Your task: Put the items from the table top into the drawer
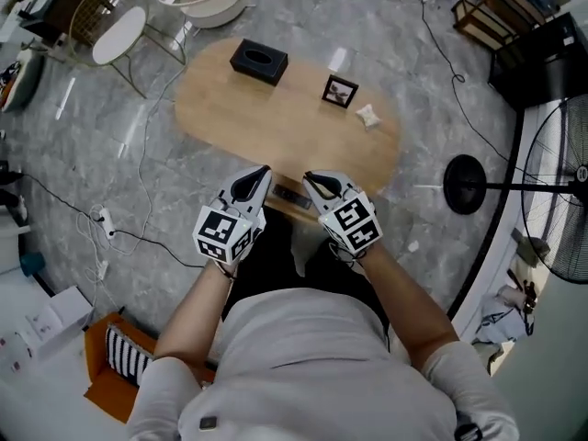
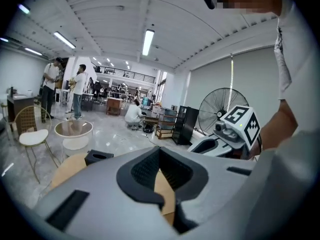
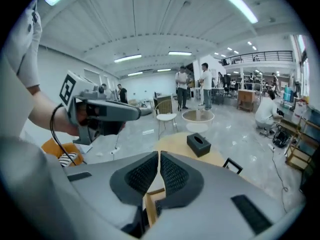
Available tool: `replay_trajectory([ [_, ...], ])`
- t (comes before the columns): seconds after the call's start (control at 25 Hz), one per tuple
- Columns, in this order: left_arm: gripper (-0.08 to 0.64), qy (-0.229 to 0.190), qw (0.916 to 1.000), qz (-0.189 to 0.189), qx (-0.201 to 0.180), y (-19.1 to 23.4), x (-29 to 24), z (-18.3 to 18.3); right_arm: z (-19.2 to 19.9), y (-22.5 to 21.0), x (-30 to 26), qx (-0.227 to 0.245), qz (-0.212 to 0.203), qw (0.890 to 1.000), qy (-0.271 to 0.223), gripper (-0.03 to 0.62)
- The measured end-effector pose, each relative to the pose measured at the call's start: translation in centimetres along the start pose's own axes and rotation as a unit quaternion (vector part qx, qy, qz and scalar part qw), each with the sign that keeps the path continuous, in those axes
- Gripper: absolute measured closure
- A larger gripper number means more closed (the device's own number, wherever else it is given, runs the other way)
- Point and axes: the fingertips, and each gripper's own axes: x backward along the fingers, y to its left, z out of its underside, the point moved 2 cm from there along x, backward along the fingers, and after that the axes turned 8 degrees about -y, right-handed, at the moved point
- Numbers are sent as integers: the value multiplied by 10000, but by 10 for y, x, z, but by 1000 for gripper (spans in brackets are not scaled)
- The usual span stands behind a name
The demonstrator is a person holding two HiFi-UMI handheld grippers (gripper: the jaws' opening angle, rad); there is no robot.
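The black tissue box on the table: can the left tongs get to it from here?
Probably yes. Only bare tabletop lies between the left tongs and the black tissue box. The tongs are shut and empty, so they must open first.

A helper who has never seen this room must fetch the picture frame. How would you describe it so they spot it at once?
Start at the oval wooden table on the grey floor. On its right half sits a small picture frame, between the black tissue box to its left and a crumpled white scrap to its right. It alone has a dark border round a pale picture.
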Motion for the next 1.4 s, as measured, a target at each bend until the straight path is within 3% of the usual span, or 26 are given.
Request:
replay_trajectory([
  [0.32, 551, -603, 9971, 92, -456, -59, 13, -84, -99, -1, 111, 403, 288, 9897, -1343, 560],
  [0.6, 551, -983, 9899, 305, -970, -116, 21, -141, -152, -6, 186, 969, 648, 9736, -1965, 560],
  [0.8, 551, -1331, 9854, 298, -1021, -146, 26, -183, -186, -2, 224, 1257, 700, 9631, -2276, 561],
  [1.0, 551, -1532, 9810, 352, -1138, -183, 27, -204, -192, 2, 260, 1357, 681, 9584, -2416, 561],
  [1.4, 551, -1638, 9791, 476, -1104, -240, 29, -202, -163, 8, 305, 1232, 691, 9607, -2390, 561],
])
